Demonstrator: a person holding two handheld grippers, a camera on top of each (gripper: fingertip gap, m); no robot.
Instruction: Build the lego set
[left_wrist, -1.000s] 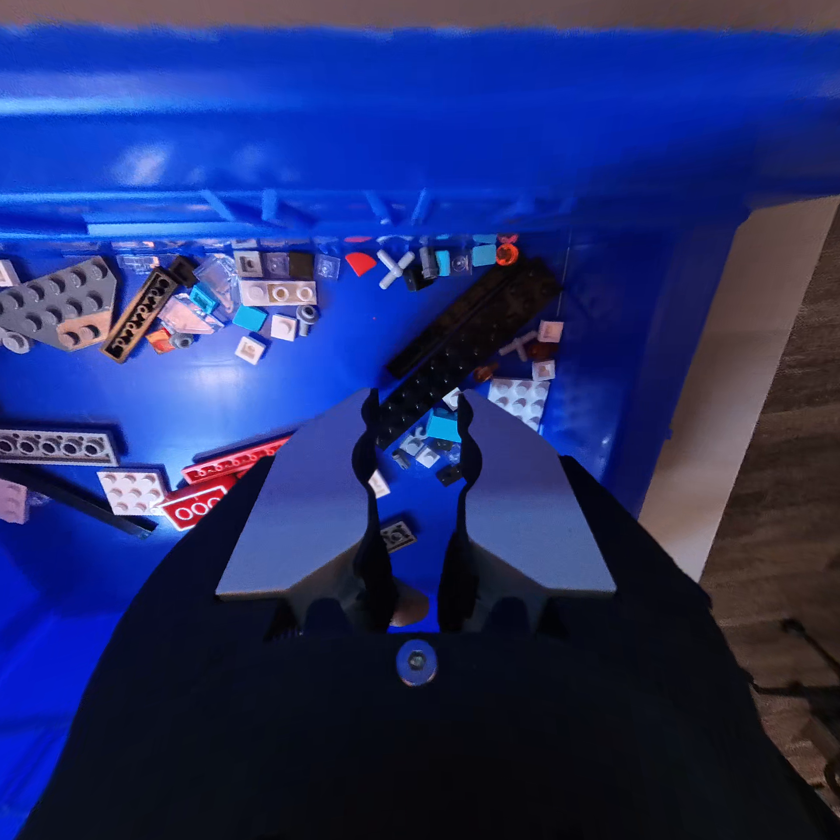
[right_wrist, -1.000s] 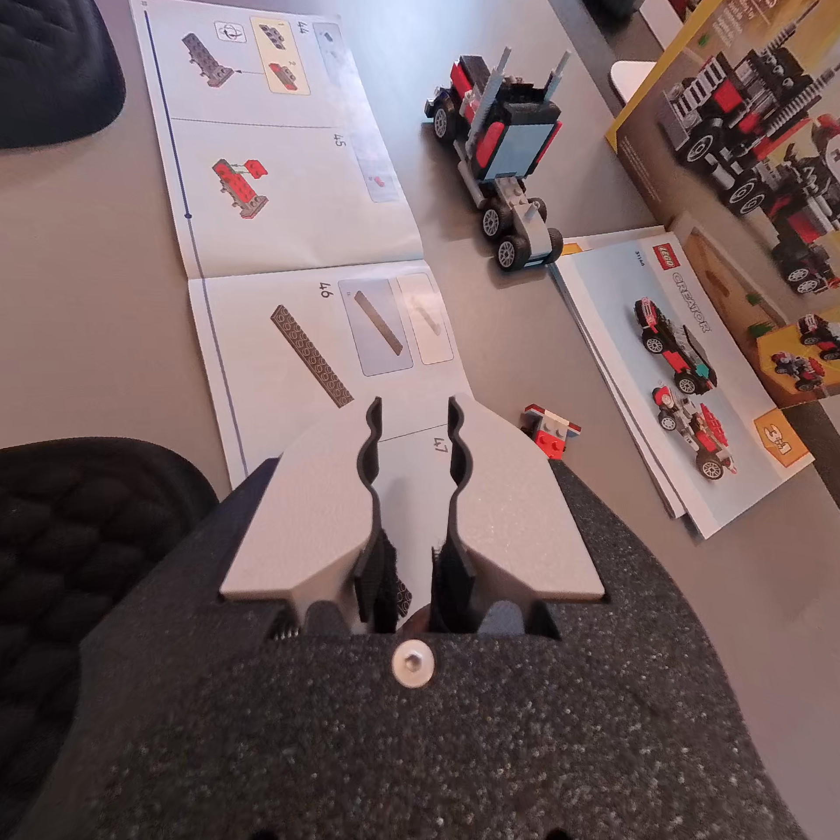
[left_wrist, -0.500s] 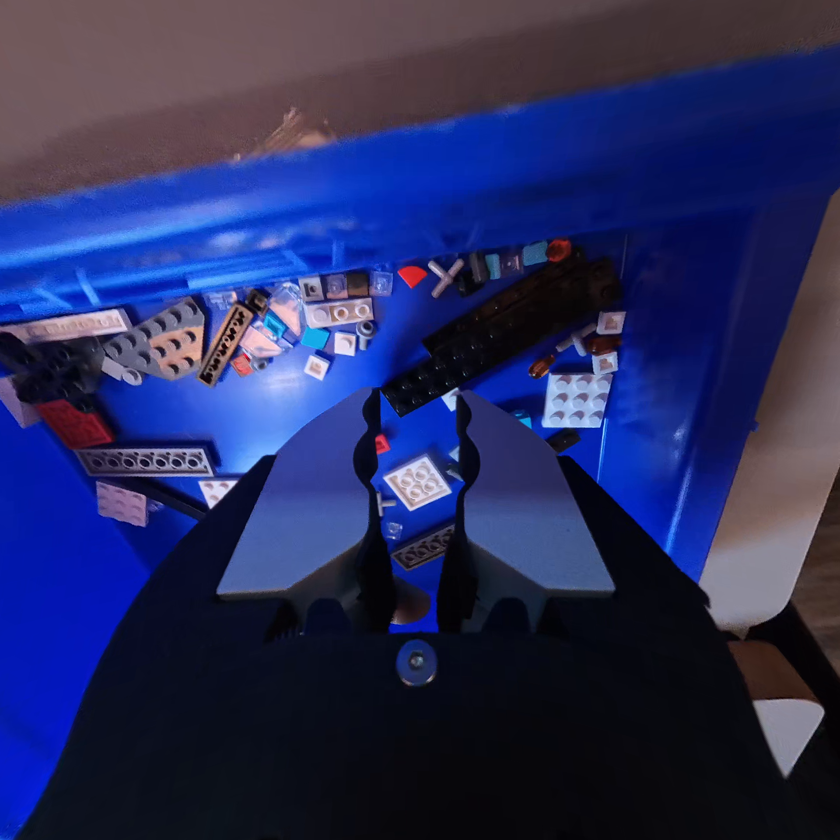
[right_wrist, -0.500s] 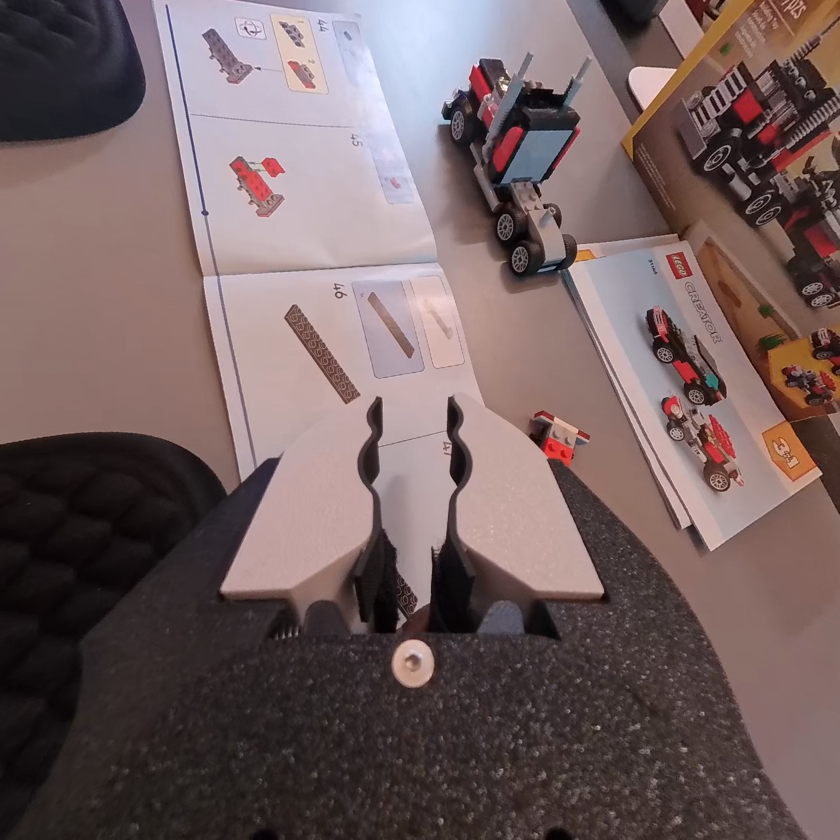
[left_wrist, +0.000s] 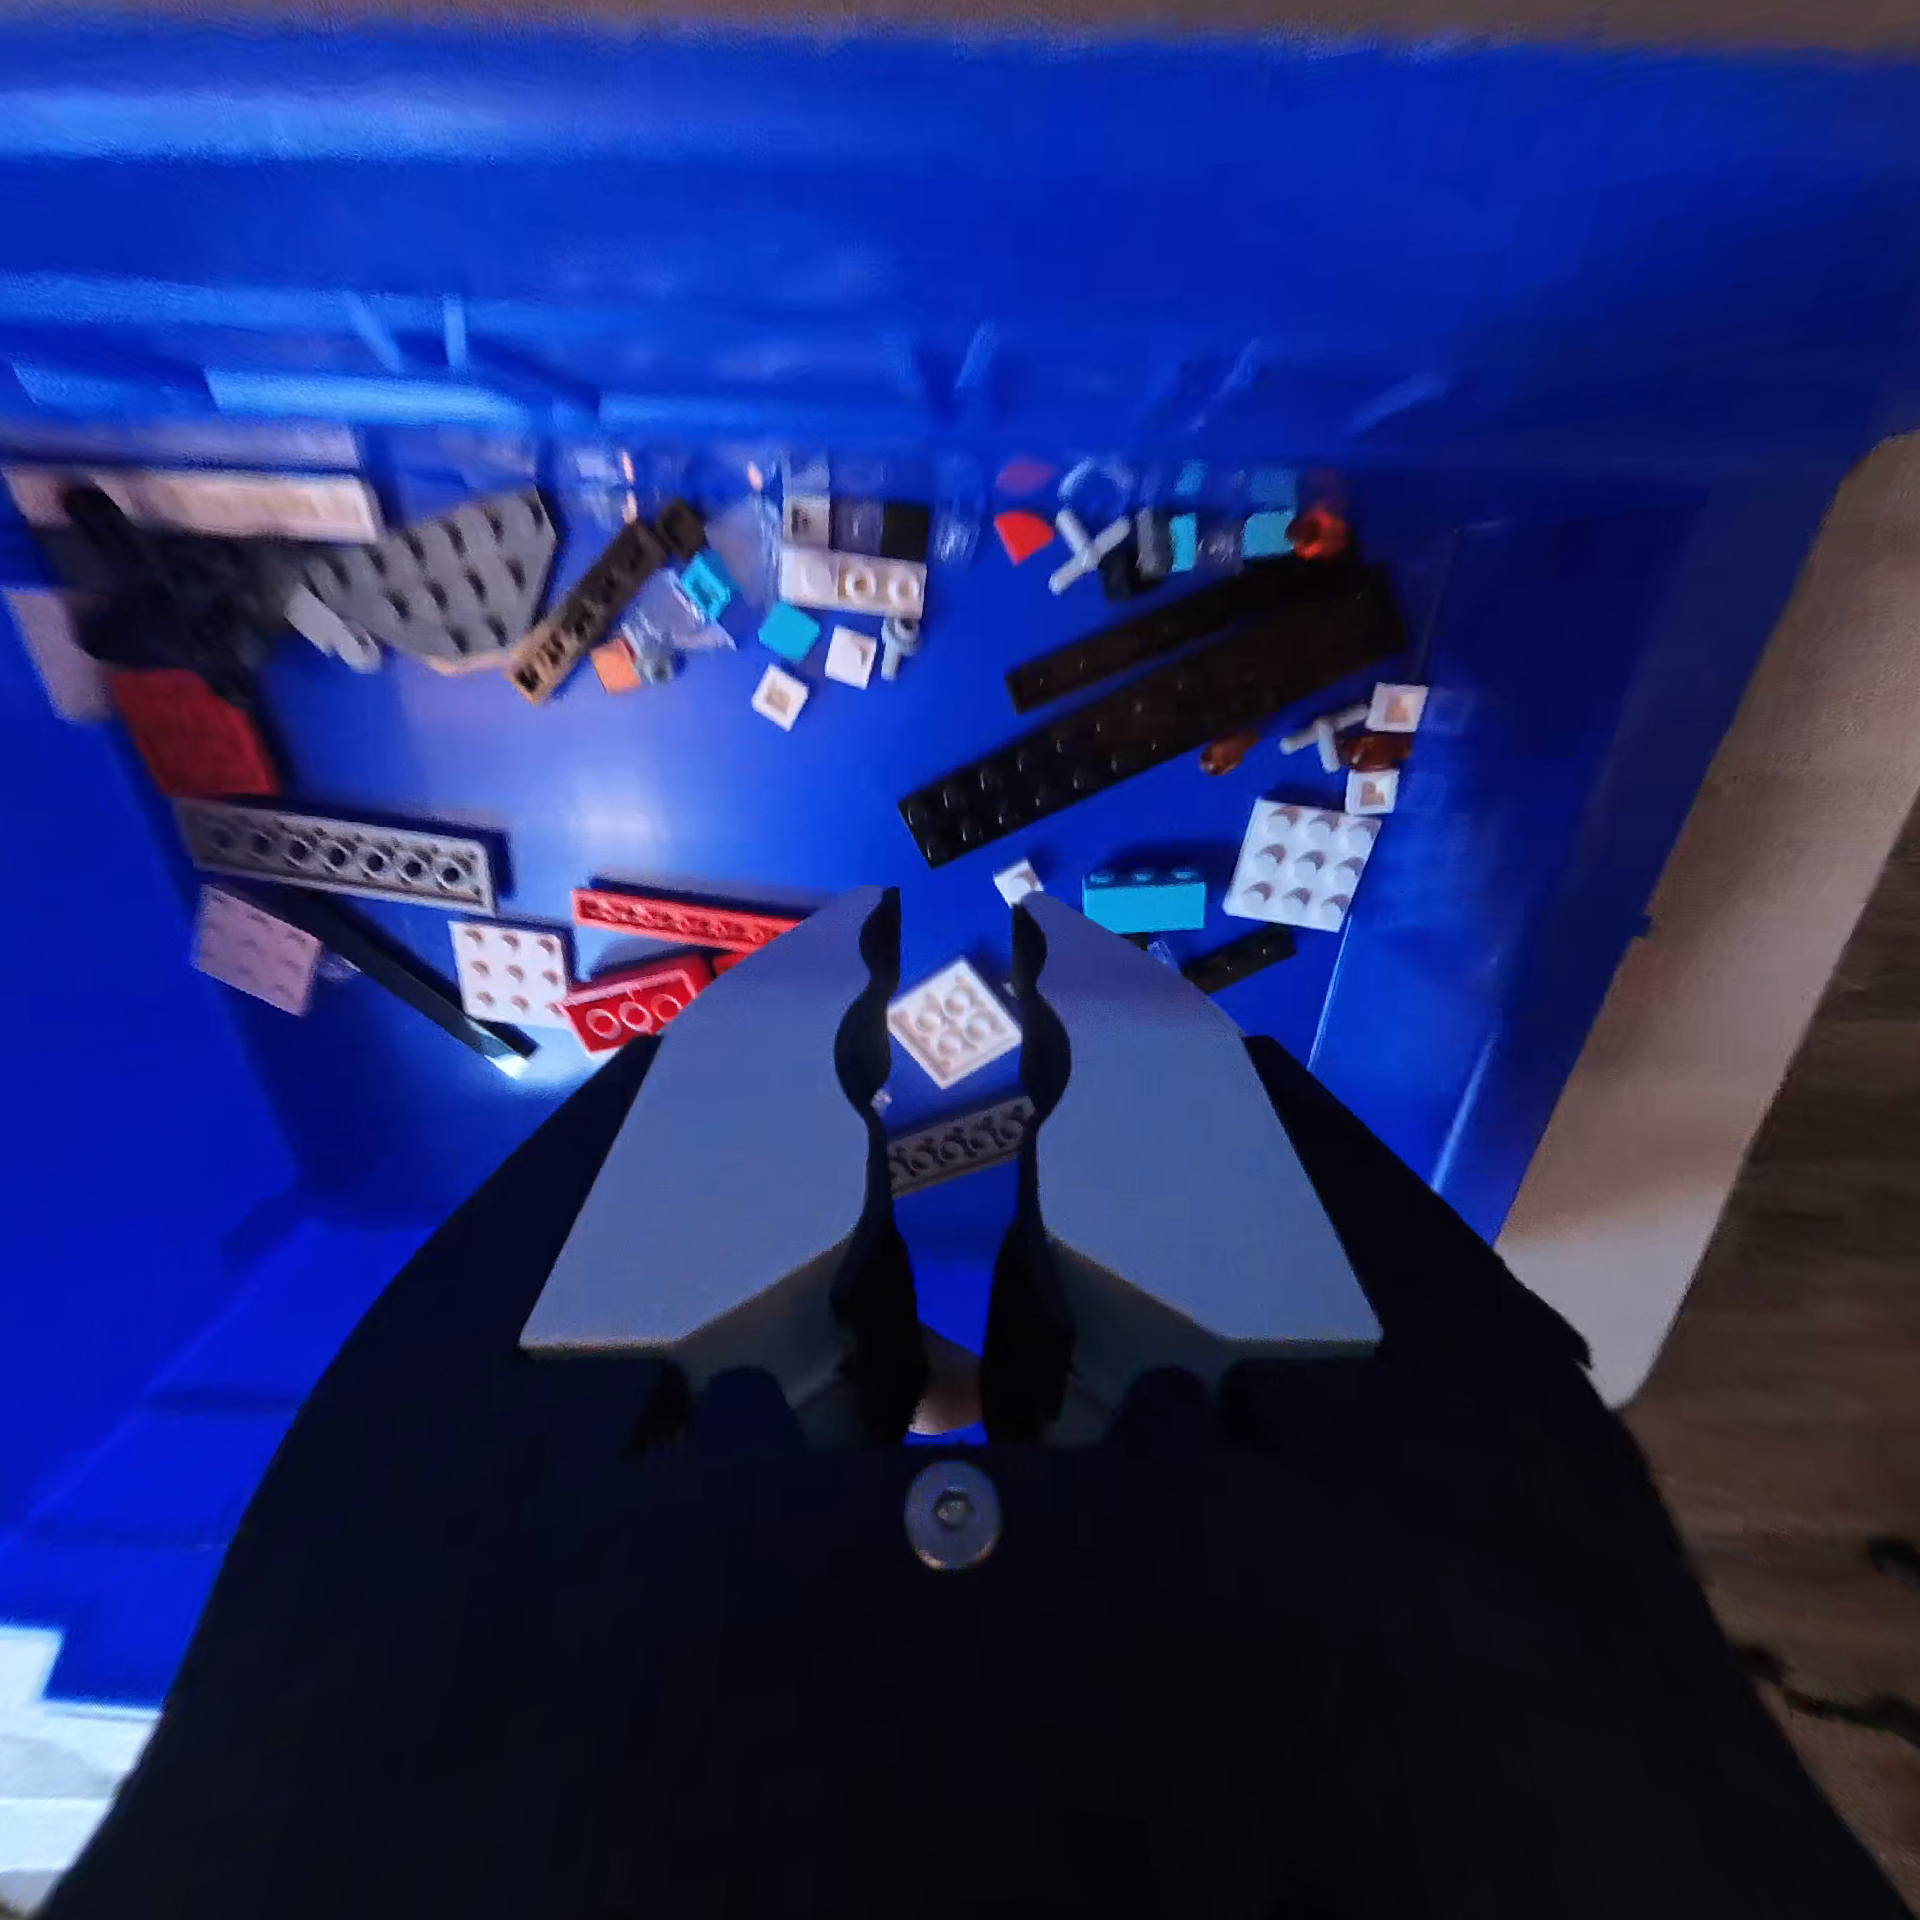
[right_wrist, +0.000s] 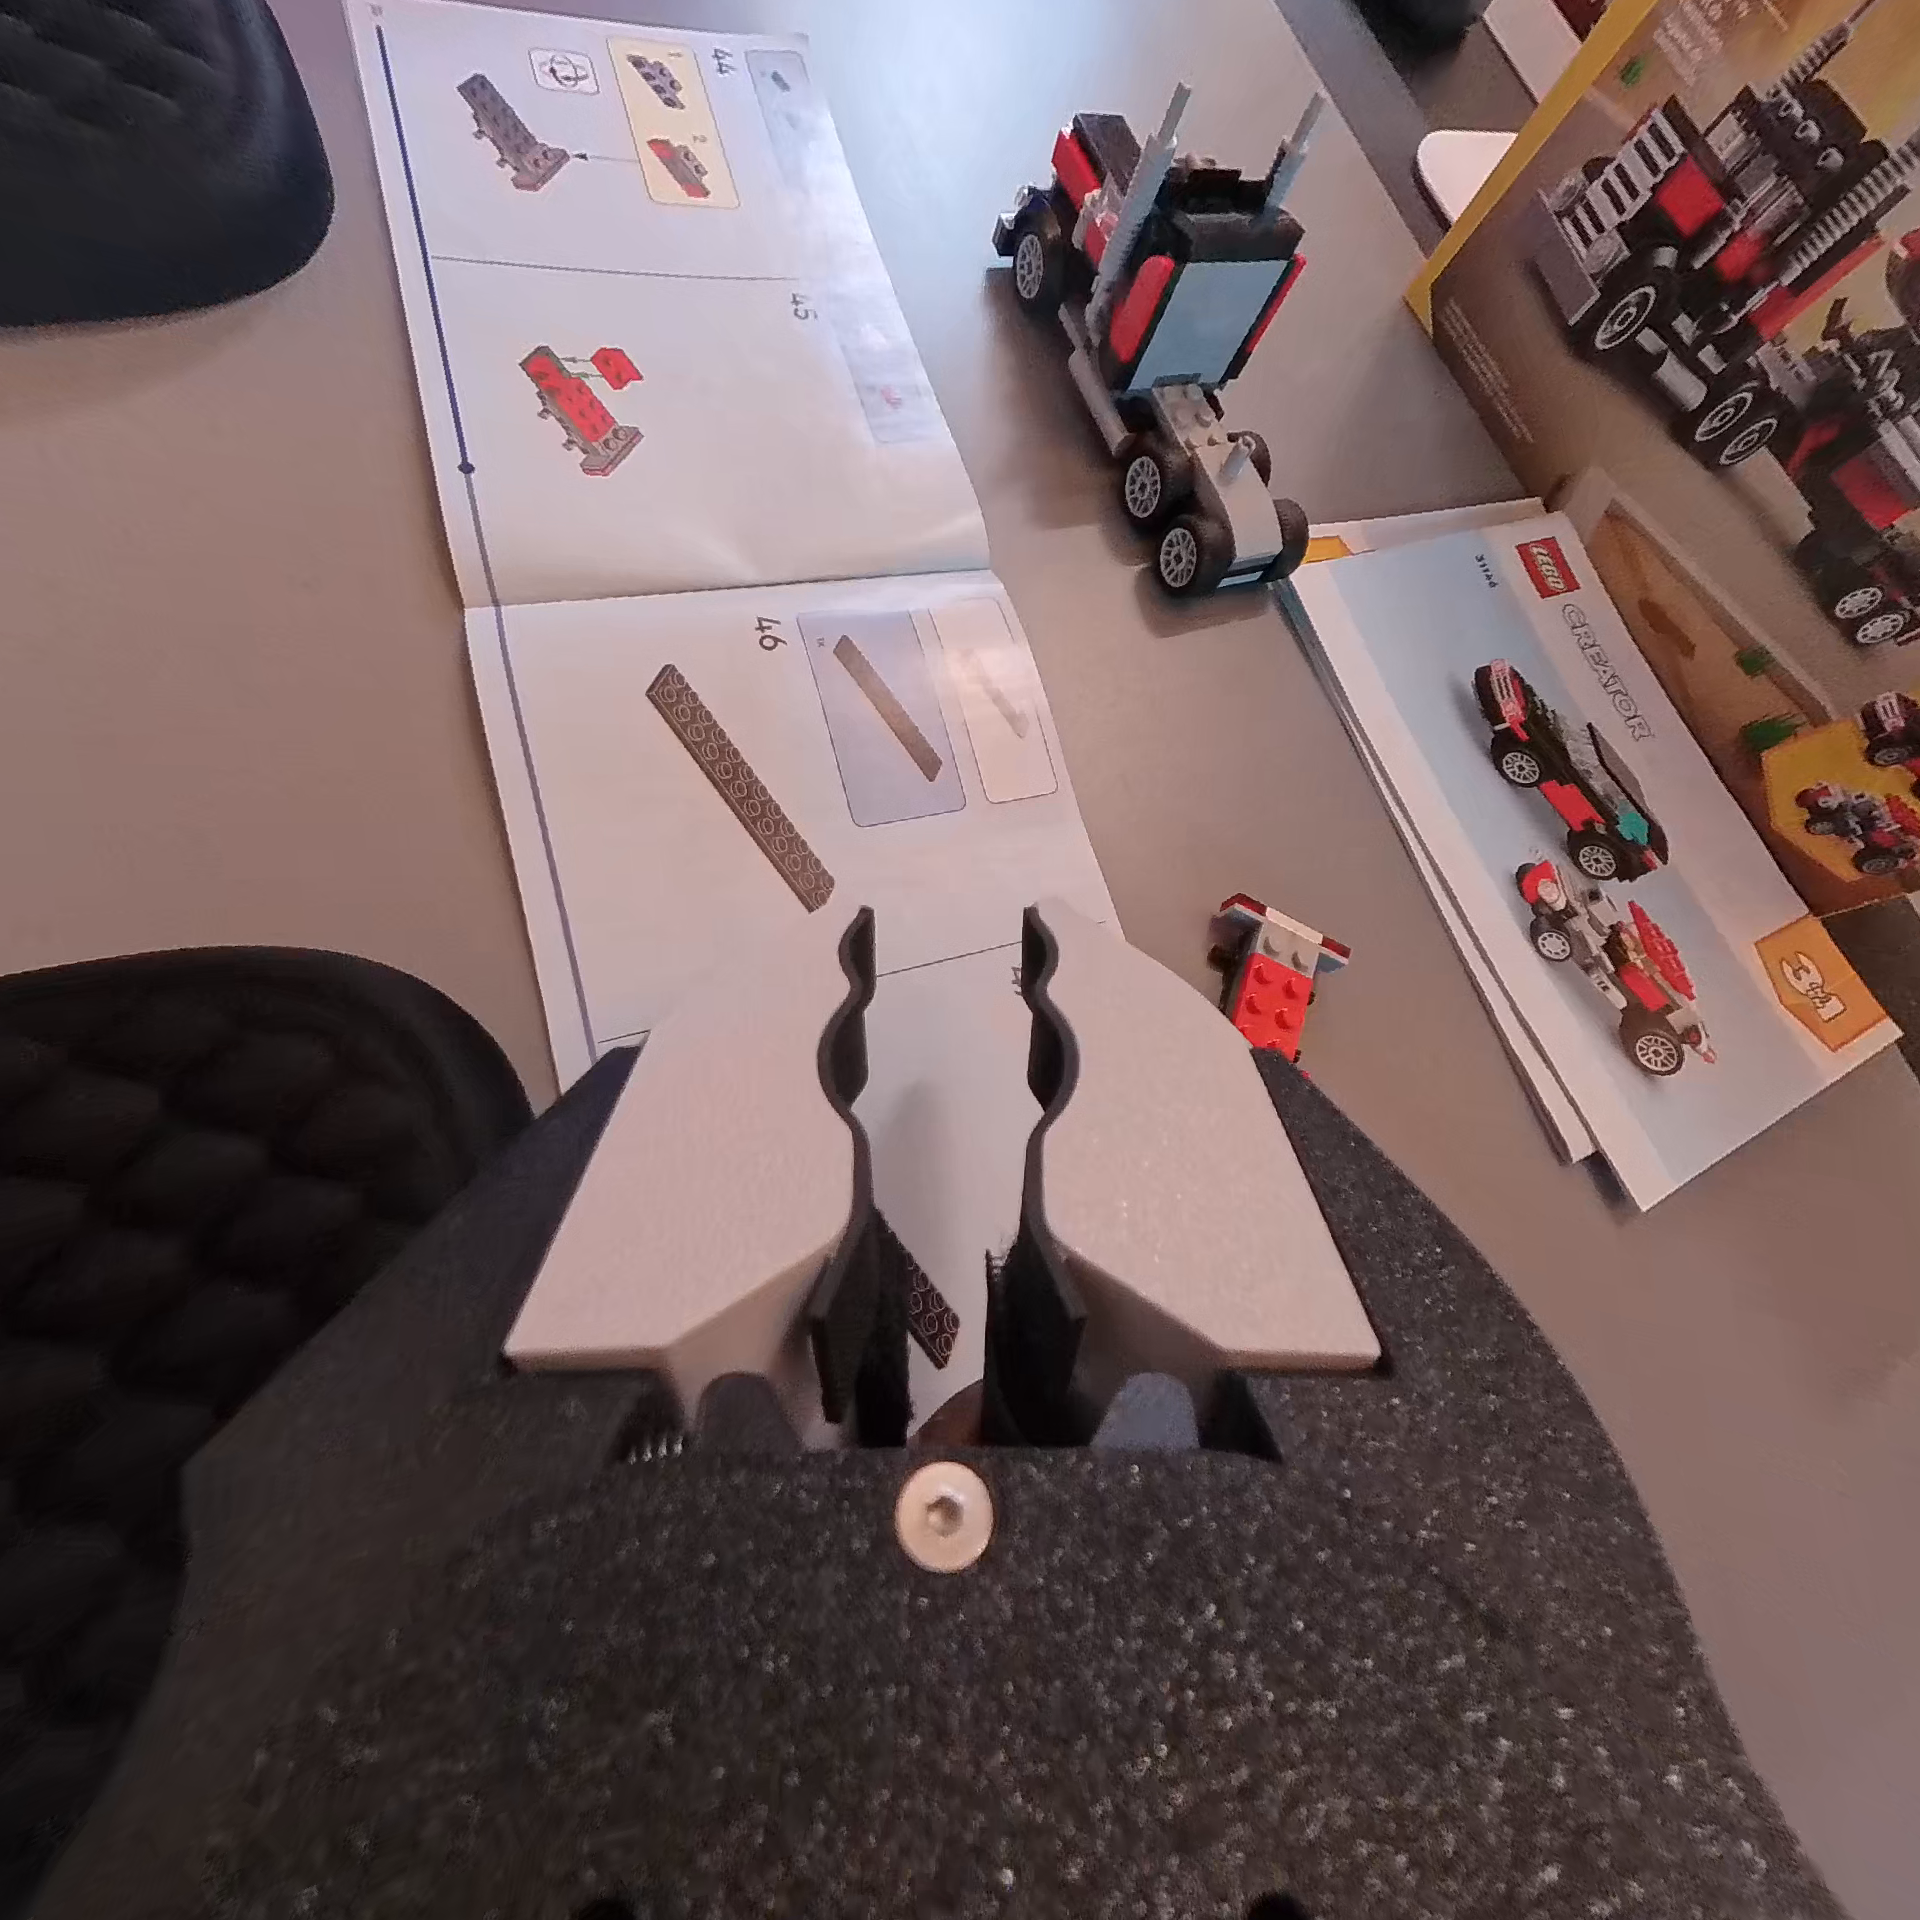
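In the blue bin (left_wrist: 1371, 1039), the left gripper (left_wrist: 948, 920) hangs released over a white square plate (left_wrist: 951, 1023); a long black plate (left_wrist: 1148, 732) lies toward the right wall. On the tabletop (right_wrist: 208, 644), the right gripper (right_wrist: 948, 914), also parted and empty, hovers over the open instruction booklet (right_wrist: 707, 488); the built truck (right_wrist: 1164, 332) stands toward the far right edge.

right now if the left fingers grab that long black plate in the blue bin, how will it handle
The long black plate looks thin and rigid, so probably stiff and light. It lies flat on the blue bin floor, so it will likely slide before lifting. Gripped at one end by the left gripper, it may swing.
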